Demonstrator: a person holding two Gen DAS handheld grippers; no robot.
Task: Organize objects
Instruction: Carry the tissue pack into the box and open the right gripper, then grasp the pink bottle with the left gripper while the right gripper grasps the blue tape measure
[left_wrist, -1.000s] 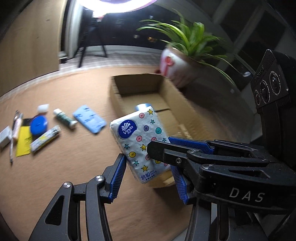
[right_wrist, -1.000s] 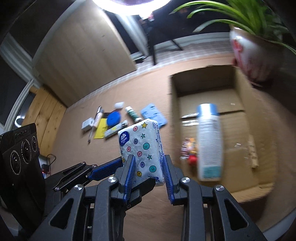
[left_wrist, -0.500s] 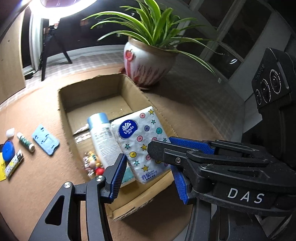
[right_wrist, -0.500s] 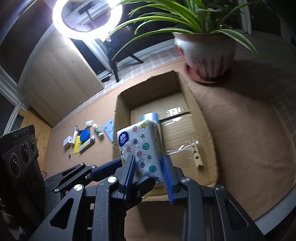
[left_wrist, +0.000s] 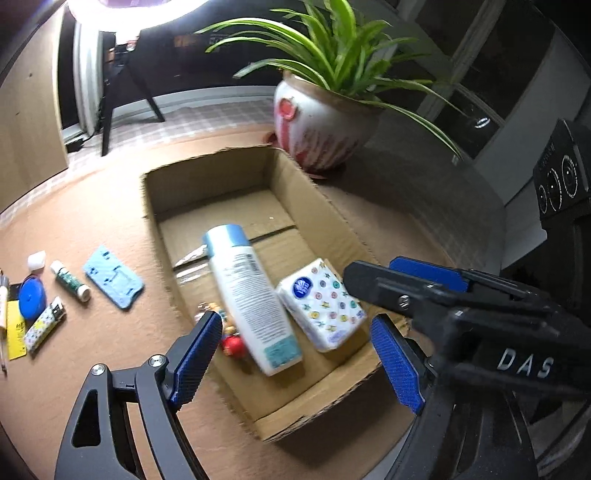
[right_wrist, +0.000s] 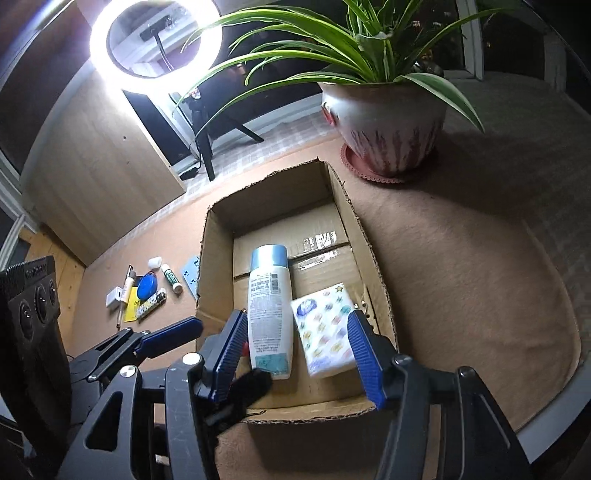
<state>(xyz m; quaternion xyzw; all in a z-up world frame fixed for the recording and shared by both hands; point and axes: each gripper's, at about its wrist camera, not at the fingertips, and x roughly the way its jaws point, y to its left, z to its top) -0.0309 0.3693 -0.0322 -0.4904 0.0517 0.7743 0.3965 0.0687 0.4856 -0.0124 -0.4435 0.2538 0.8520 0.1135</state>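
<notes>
A tissue pack (left_wrist: 320, 303) with coloured dots and stars lies in the open cardboard box (left_wrist: 155, 206), beside a white bottle (left_wrist: 251, 295) with a blue cap. Both grippers hover over the near end of the box. My left gripper (left_wrist: 295, 360) has its jaws opening wide, and no pad touches anything. My right gripper (right_wrist: 297, 356) is opening too. The tissue pack (right_wrist: 327, 332) sits blurred below and between its blue pads, free of them, to the right of the bottle (right_wrist: 267, 310). In the right wrist view the box (right_wrist: 207, 258) fills the middle.
A small red toy (left_wrist: 232, 345) lies in the box by the bottle. Left of the box are a blue pouch (left_wrist: 112, 282), a green tube (left_wrist: 70, 284), a blue round tin (left_wrist: 32, 302) and a lighter (left_wrist: 44, 328). A potted plant (right_wrist: 388, 122) stands behind the box; a ring light (right_wrist: 155, 40) glares above.
Both grippers carried the tissue pack from over the table to over the box. Their jaws then spread and the pack dropped into the box beside the bottle.
</notes>
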